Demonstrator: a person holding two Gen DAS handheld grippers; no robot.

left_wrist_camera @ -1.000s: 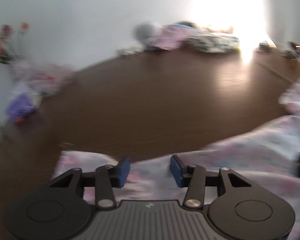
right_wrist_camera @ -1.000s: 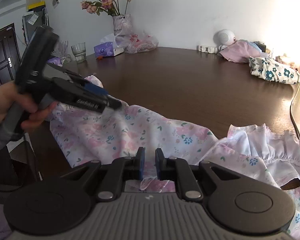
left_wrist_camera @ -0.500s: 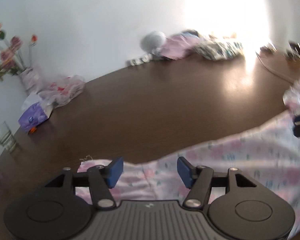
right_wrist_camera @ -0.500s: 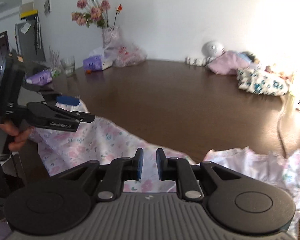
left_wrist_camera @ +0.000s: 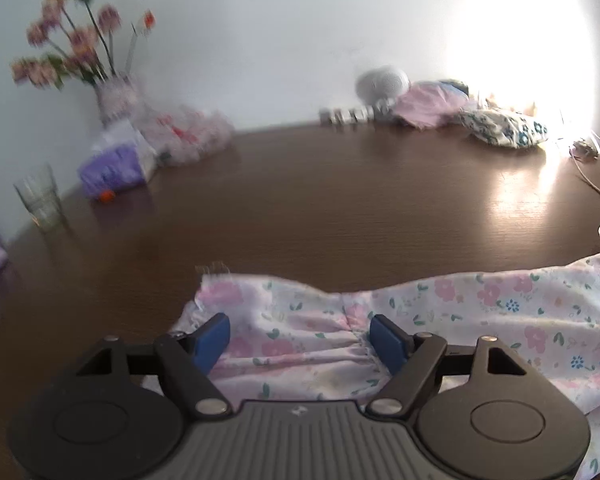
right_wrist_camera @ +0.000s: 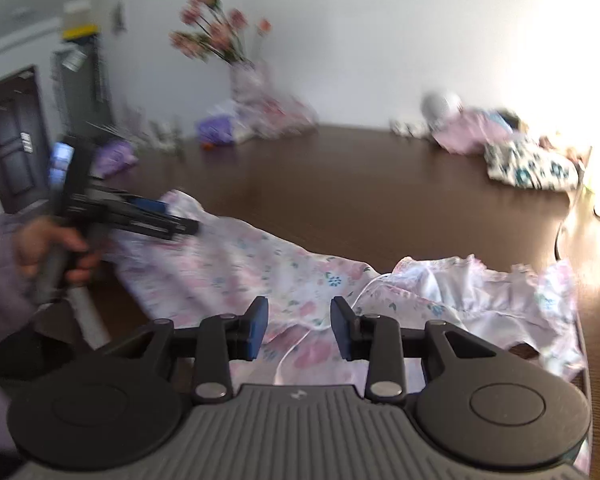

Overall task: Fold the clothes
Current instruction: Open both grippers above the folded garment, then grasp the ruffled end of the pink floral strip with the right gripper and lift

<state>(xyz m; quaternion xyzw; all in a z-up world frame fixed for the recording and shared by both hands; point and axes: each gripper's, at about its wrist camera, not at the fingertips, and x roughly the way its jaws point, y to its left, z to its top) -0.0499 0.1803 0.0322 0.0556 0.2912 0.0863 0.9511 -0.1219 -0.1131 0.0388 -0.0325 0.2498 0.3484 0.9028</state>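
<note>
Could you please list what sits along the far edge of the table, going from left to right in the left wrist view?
Drinking glass → purple tissue pack → vase of flowers → clear plastic bag → power strip → white round device → pink garment → blue-flowered folded cloth.

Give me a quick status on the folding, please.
Left gripper open, right gripper open, both just opening. Floral garment released, flat on table. Nothing in the way.

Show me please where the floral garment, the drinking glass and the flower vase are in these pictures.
floral garment [left_wrist_camera: 480, 320]: left wrist view, on the flat printed cloth.
drinking glass [left_wrist_camera: 40, 200]: left wrist view, on its clear side wall.
flower vase [left_wrist_camera: 114, 98]: left wrist view, on the vase body below the stems.
</note>
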